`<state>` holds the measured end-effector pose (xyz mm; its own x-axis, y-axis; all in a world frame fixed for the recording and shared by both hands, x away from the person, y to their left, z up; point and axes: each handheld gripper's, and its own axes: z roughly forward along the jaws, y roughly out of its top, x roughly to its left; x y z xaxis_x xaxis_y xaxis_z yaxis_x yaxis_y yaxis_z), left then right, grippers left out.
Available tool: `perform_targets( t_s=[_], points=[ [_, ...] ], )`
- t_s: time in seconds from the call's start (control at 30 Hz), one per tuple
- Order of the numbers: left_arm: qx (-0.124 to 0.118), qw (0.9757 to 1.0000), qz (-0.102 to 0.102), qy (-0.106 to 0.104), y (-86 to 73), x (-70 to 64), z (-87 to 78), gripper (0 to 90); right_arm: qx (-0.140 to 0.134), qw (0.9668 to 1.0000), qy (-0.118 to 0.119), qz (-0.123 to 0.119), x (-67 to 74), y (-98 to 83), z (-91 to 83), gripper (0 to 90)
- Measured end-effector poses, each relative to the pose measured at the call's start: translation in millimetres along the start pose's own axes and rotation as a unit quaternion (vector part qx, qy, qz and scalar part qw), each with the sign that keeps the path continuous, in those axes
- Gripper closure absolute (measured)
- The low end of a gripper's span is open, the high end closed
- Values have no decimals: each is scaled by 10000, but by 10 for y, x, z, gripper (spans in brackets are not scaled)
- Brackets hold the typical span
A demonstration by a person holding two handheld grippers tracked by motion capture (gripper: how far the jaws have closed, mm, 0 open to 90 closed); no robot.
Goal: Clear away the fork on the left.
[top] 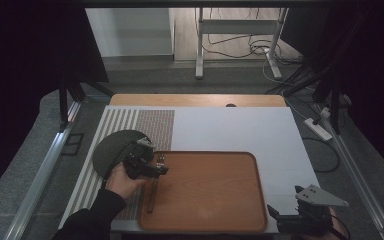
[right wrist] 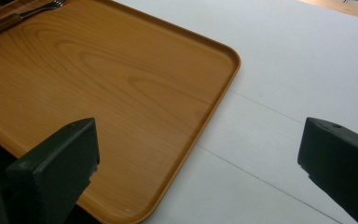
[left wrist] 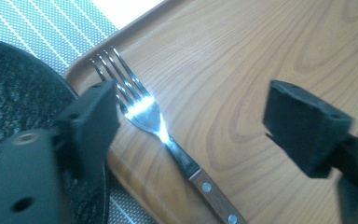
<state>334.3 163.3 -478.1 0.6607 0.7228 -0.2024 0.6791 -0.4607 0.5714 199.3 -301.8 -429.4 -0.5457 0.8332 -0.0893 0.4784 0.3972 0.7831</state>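
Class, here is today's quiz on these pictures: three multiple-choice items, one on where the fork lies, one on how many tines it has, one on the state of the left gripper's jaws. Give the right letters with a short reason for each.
1. Where does the fork lie?
A. on the wooden tray, near its left edge
B. on the dark round plate
C. on the white table top

2. How many tines does the fork have?
A. two
B. three
C. four

3. How does the left gripper stand?
A. shut on the fork
B. open above the fork
C. shut on the tray's rim

Key: 1 A, its handle and tines rest on the wood. 2 C, four tines show. 3 B, the jaws stand apart and neither clamps the fork.
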Motion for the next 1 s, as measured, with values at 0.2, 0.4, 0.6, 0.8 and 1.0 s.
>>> perform_targets(
  t_s=[0.2,0.4,0.6,0.8,1.0],
  points=[
    [-138,9998,-34,-125,-54,47,-90,34,5,10000,3,1,0,0,1,0],
    [-327,9993,-76,-137,-117,102,-180,0,10,10000,3,4,1,0,1,0],
    [-561,9984,-92,-61,-181,140,-304,0,-13,10000,-4,11,-1,-1,-2,0],
    [-776,9968,-121,-117,-254,189,-397,0,2,10000,0,0,1,0,1,0],
    [-992,9950,65,-33,-320,182,-461,0,3,10000,3,5,0,0,1,0]
  ],
)
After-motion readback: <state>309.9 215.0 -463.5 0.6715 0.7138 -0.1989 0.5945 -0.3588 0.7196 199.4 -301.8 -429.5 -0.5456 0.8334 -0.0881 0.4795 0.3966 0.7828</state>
